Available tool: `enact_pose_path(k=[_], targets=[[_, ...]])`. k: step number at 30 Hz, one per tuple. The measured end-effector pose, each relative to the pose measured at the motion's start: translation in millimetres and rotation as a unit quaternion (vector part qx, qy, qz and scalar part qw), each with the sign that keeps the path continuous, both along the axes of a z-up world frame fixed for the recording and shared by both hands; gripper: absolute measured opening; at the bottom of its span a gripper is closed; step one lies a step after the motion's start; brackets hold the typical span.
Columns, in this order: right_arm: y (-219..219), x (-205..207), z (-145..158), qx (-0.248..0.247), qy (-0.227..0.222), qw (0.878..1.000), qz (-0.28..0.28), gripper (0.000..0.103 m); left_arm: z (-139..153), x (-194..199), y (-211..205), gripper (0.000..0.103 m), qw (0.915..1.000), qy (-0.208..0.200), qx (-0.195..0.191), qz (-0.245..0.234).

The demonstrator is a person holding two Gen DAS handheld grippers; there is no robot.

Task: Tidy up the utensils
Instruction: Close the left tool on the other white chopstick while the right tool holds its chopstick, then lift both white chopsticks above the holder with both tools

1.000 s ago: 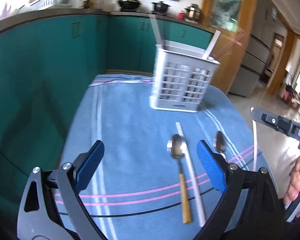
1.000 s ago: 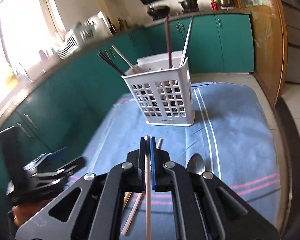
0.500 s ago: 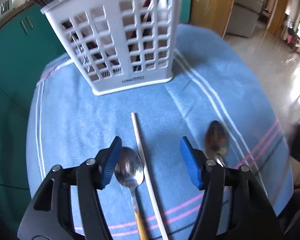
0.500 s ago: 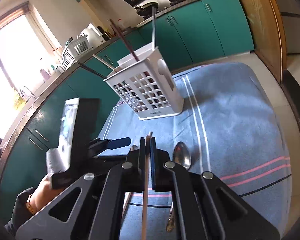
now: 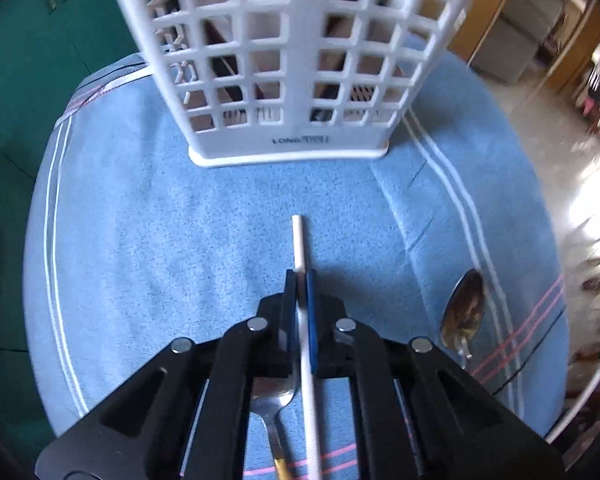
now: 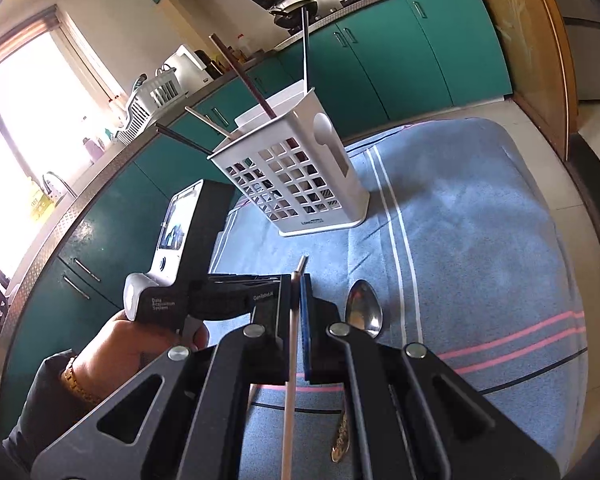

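Lowered toward the blue striped cloth since the earlier frame, the left gripper has just been closed on one white chopstick before the white caddy, the right gripper is clamped on a second chopstick, two spoons are counted, and teal cabinets are seen behind.

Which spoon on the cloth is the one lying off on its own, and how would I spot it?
Start at the white slotted utensil basket standing on the blue cloth. Look toward the cloth's pink-striped edge: the lone spoon lies there, bowl toward the basket. Unlike the other spoon, no gripper covers it.
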State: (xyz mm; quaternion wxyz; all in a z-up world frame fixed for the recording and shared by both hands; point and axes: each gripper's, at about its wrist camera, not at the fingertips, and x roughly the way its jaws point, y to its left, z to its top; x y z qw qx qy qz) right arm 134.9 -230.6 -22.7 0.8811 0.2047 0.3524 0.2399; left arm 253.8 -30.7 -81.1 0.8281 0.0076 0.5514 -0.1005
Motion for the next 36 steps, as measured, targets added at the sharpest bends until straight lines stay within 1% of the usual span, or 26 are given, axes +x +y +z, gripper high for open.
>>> enact_pose_path(k=[1, 2, 4, 6, 8, 9, 11, 14, 15, 17, 18, 20, 21, 23, 25, 28, 31, 34, 36], targets=[[-0.3, -0.4, 0.5, 0.0, -0.001, 1.0, 0.0, 0.005, 3.8, -3.5, 5.7, 0.004, 0.9999, -0.01, -0.01, 0.003], [-0.8, -1.1, 1.1, -0.001, -0.003, 1.0, 0.0, 0.005, 12.7, -11.3, 11.9, 0.004, 0.9991, -0.031, -0.028, 0.007], [-1.7, -2.8, 3.0, -0.001, -0.006, 1.0, -0.001, 0.005, 29.7, -27.5, 19.7, 0.004, 0.9963, -0.062, -0.059, 0.001], [-1.3, -4.5, 4.8, -0.002, -0.009, 1.0, -0.001, 0.005, 51.9, -51.5, 31.2, 0.004, 0.9912, -0.098, -0.09, 0.006], [-0.2, -6.5, 7.4, -0.002, -0.012, 1.0, 0.0, 0.005, 80.5, -85.5, 43.9, 0.004, 0.9814, -0.148, -0.122, 0.006], [1.5, -10.1, 10.5, -0.001, -0.016, 1.0, 0.003, 0.005, 91.2, -98.2, 49.6, 0.004, 0.9781, -0.164, -0.128, 0.006], [5.7, -16.2, 16.7, -0.006, -0.024, 1.0, 0.01, 0.005, 119.4, -131.6, 61.7, 0.004, 0.9678, -0.207, -0.144, 0.001], [14.4, -32.4, 33.8, -0.017, -0.044, 0.999, 0.016, 0.005, 145.1, -169.8, 70.7, 0.004, 0.9585, -0.249, -0.139, -0.005], [20.0, -41.6, 43.2, -0.021, -0.054, 0.998, 0.02, 0.005, 159.2, -177.0, 71.2, 0.004, 0.9548, -0.265, -0.135, -0.007], [29.0, -57.7, 57.9, -0.031, -0.073, 0.997, 0.026, 0.005, 171.6, -198.5, 74.9, 0.004, 0.9516, -0.278, -0.131, -0.014], [32.2, -64.6, 63.7, -0.034, -0.078, 0.996, 0.028, 0.005, 179.8, -211.5, 79.3, 0.004, 0.9483, -0.289, -0.13, -0.018], [38.2, -79.5, 77.0, -0.037, -0.091, 0.995, 0.031, 0.005, 187.4, -225.0, 79.0, 0.004, 0.9474, -0.295, -0.122, -0.027], [42.7, -88.8, 87.1, -0.039, -0.101, 0.994, 0.032, 0.005, 194.4, -232.9, 81.5, 0.004, 0.944, -0.305, -0.123, -0.027], [48.2, -101.7, 105.2, -0.044, -0.121, 0.991, 0.031, 0.005, 207.6, -242.4, 86.3, 0.004, 0.9407, -0.315, -0.122, -0.032], [53.4, -110.8, 123.2, -0.051, -0.14, 0.988, 0.03, 0.005, 217.2, -246.6, 93.7, 0.004, 0.9368, -0.328, -0.118, -0.031], [60.6, -123.7, 159.2, -0.062, -0.174, 0.982, 0.028, 0.005, 231.8, -251.8, 100.6, 0.004, 0.9326, -0.342, -0.112, -0.027], [64.5, -131.4, 187.0, -0.071, -0.201, 0.977, 0.023, 0.005, 244.2, -251.2, 106.9, 0.004, 0.9286, -0.352, -0.115, -0.025], [68.6, -131.3, 212.0, -0.087, -0.221, 0.971, 0.018, 0.005, 254.8, -250.6, 106.8, 0.004, 0.9262, -0.36, -0.109, -0.027], [69.4, -128.2, 222.3, -0.097, -0.227, 0.969, 0.012, 0.005, 259.4, -248.4, 105.0, 0.004, 0.9271, -0.359, -0.105, -0.029]])
